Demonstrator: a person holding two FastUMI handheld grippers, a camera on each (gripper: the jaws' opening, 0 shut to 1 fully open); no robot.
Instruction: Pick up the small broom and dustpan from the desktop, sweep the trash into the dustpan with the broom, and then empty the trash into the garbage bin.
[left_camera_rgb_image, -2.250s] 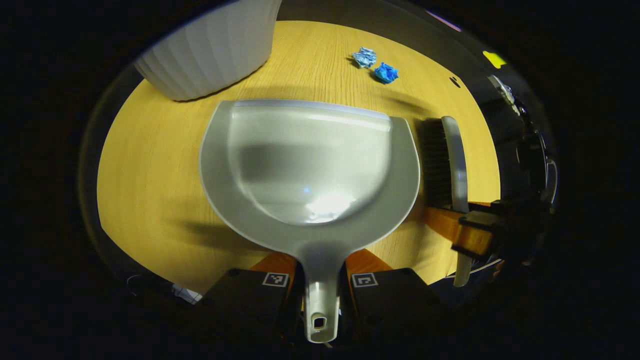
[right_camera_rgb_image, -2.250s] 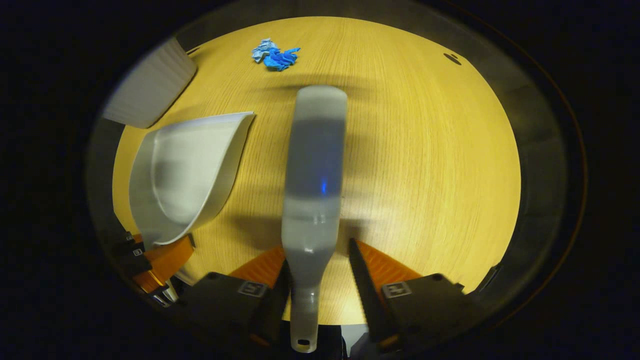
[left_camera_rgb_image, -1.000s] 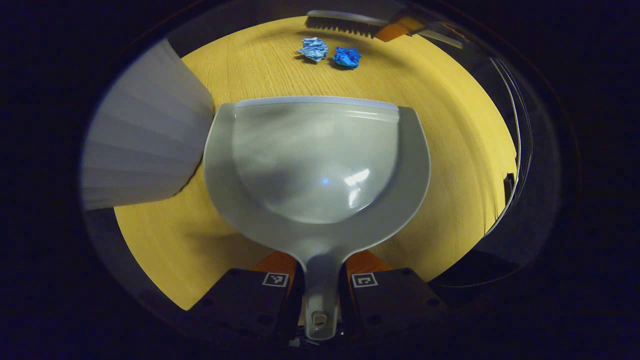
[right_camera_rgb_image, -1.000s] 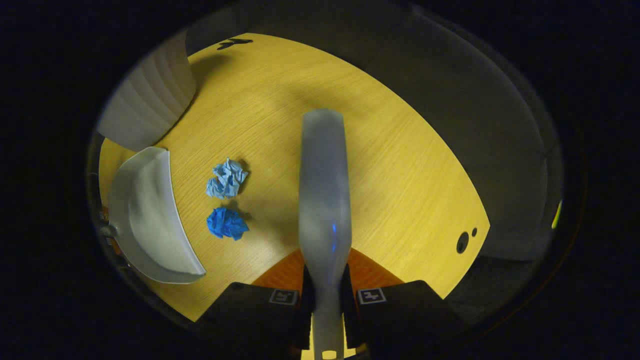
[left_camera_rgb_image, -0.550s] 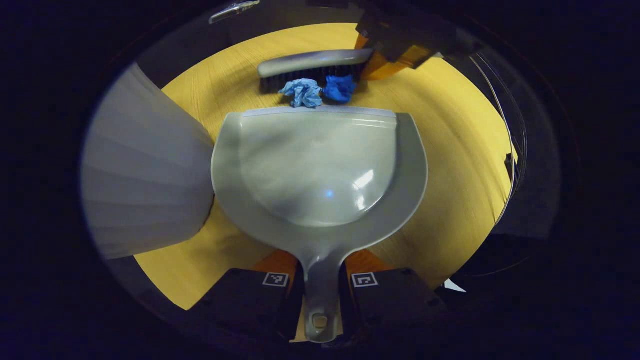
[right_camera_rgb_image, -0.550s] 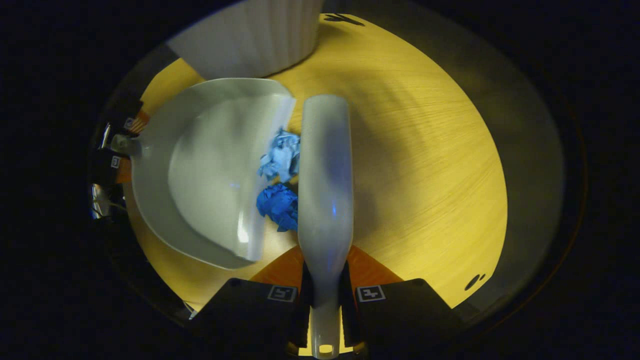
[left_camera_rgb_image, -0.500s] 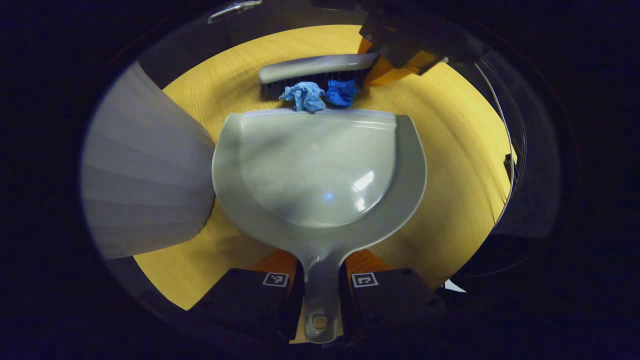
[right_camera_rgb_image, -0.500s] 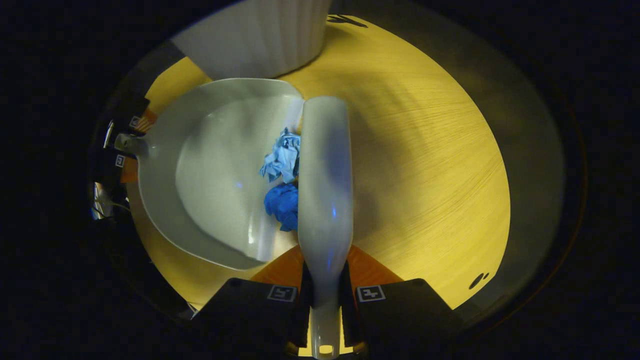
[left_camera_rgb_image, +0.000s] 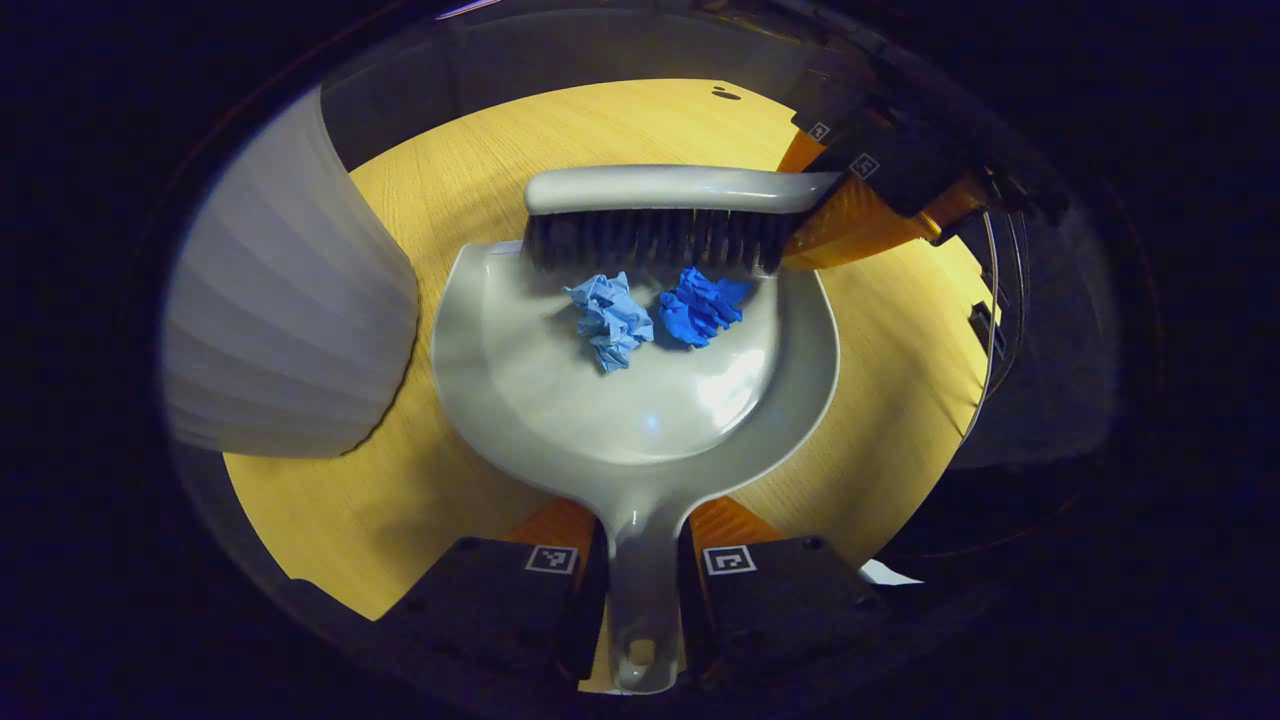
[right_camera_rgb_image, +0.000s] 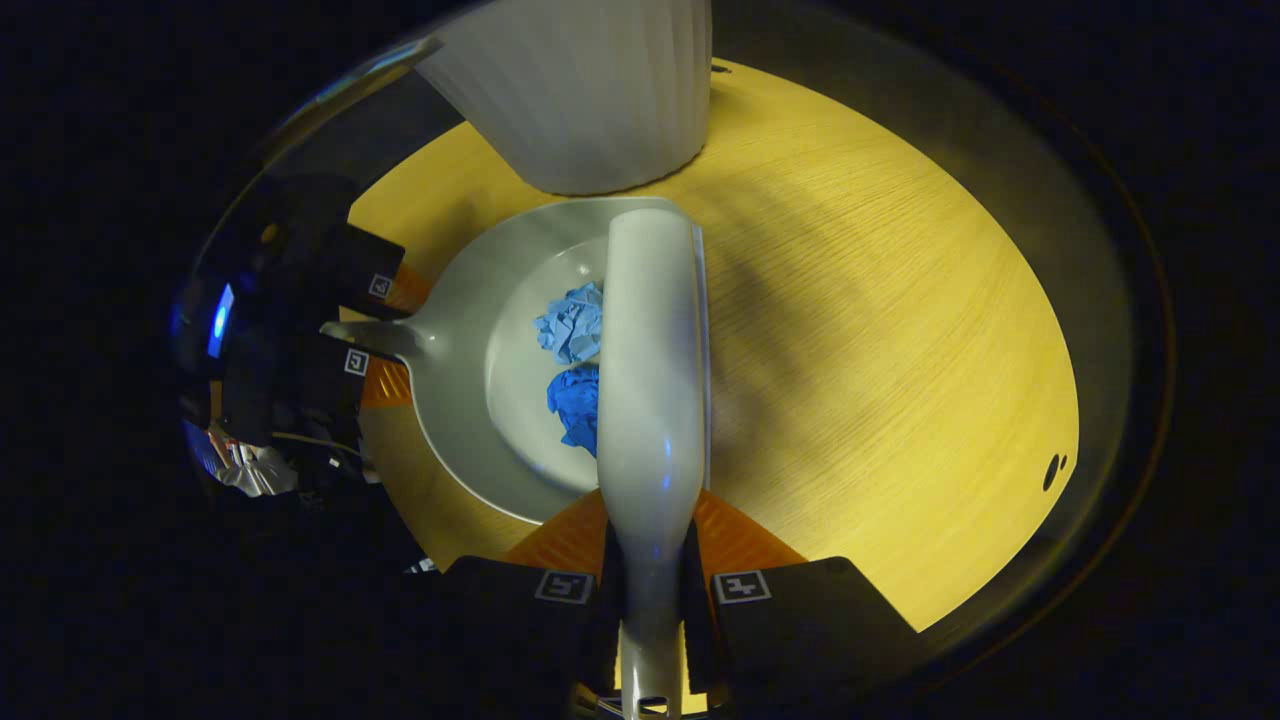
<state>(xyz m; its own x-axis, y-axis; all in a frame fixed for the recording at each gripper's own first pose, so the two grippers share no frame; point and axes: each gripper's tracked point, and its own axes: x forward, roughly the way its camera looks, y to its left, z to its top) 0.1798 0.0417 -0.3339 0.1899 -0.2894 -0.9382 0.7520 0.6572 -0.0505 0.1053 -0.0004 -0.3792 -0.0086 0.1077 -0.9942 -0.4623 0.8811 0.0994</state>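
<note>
A grey dustpan (left_camera_rgb_image: 560, 400) lies flat on the wooden desktop (left_camera_rgb_image: 440, 190), with my left gripper (left_camera_rgb_image: 640, 545) shut on its handle. Inside the pan rest a pale blue paper wad (left_camera_rgb_image: 610, 320) and a dark blue paper wad (left_camera_rgb_image: 698, 305). The small broom (left_camera_rgb_image: 650, 210) stands with its dark bristles across the pan's front lip, just behind both wads. My right gripper (right_camera_rgb_image: 650, 560) is shut on the broom's handle (right_camera_rgb_image: 650, 400). In the right gripper view the dustpan (right_camera_rgb_image: 470, 350) sits left of the broom, the pale wad (right_camera_rgb_image: 570, 322) and dark wad (right_camera_rgb_image: 575, 405) beside it.
A white ribbed garbage bin (left_camera_rgb_image: 280, 330) stands on the desk right beside the dustpan's left side; in the right gripper view the bin (right_camera_rgb_image: 590, 90) is beyond the pan. The desktop (right_camera_rgb_image: 880, 350) spreads to the right of the broom, with small holes (right_camera_rgb_image: 1050, 468) near its edge.
The broom swept both paper wads from the desk in front of the lip into the dustpan. The broom now rests across the pan's lip; the left gripper kept holding the pan.
</note>
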